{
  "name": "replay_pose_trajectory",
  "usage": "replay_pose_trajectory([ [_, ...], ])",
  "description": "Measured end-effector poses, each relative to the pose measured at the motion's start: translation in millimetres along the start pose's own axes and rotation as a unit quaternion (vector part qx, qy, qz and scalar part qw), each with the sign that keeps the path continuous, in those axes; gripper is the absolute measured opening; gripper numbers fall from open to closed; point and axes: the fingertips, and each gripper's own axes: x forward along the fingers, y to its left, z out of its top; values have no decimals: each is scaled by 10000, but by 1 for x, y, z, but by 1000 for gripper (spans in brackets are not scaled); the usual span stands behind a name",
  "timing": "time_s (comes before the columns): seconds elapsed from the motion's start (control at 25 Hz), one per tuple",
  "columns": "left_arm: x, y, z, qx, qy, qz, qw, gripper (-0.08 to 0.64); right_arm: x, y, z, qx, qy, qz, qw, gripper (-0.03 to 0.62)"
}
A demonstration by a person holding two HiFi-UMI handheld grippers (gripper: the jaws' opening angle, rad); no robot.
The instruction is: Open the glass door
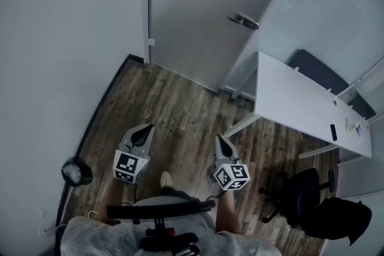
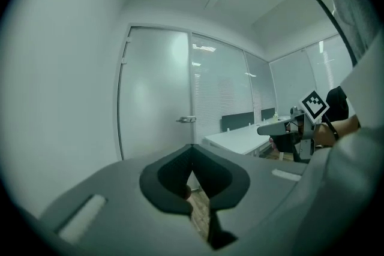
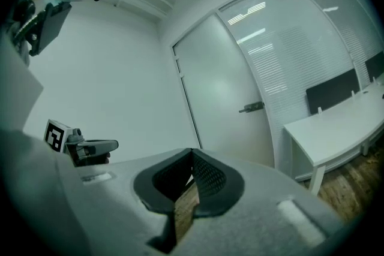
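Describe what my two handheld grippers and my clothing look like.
The left gripper and right gripper have pale grey, wedge-shaped bodies that narrow to the tips. Each carries a white cube with black square markers at its rear. Their jaws are lined with dark ribbed pads. The person wears a light grey top.

The wood-plank floor [image 1: 180, 111] carries a white desk [image 1: 294, 99] on slanted legs at the right. A black wheeled office chair [image 1: 297, 189] stands just beside the desk, and a round dark object [image 1: 77, 173] sits at the foot of the left wall. A small flat black item [image 1: 333, 132] and a small pale item [image 1: 351, 125] lie on the desk top.
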Motion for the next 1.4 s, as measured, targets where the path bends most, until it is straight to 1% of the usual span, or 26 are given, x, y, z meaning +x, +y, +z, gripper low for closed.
replay_pose_trajectory([
  [0.16, 36, 9, 5, 87, 12, 48, 10000, 3, 31, -24, 4, 6, 45, 51, 10000, 2],
  [0.32, 59, 11, 6, 46, 129, 21, 9999, 3, 49, -39, 6, 120, 88, 66, 9999, 2],
  [0.44, 76, 18, 9, 145, 163, 51, 9997, 3, 63, -50, 10, 166, 83, 79, 9998, 2],
  [0.64, 107, 27, 8, 189, 259, -70, 9995, 3, 85, -66, 10, 262, 97, -23, 9996, 2],
  [0.84, 157, 41, 2, 186, 292, -258, 9991, 3, 110, -95, 15, 283, 60, -288, 9992, 2],
  [1.04, 227, 57, 8, 200, 204, -556, 9980, 3, 144, -140, 29, 270, 44, -654, 9975, 2],
  [1.24, 297, 71, 25, 209, 132, -840, 9962, 3, 180, -178, 46, 289, 109, -882, 9956, 2],
  [1.4, 342, 81, 37, 316, 62, -977, 9947, 3, 206, -204, 58, 325, 110, -1019, 9942, 2],
])
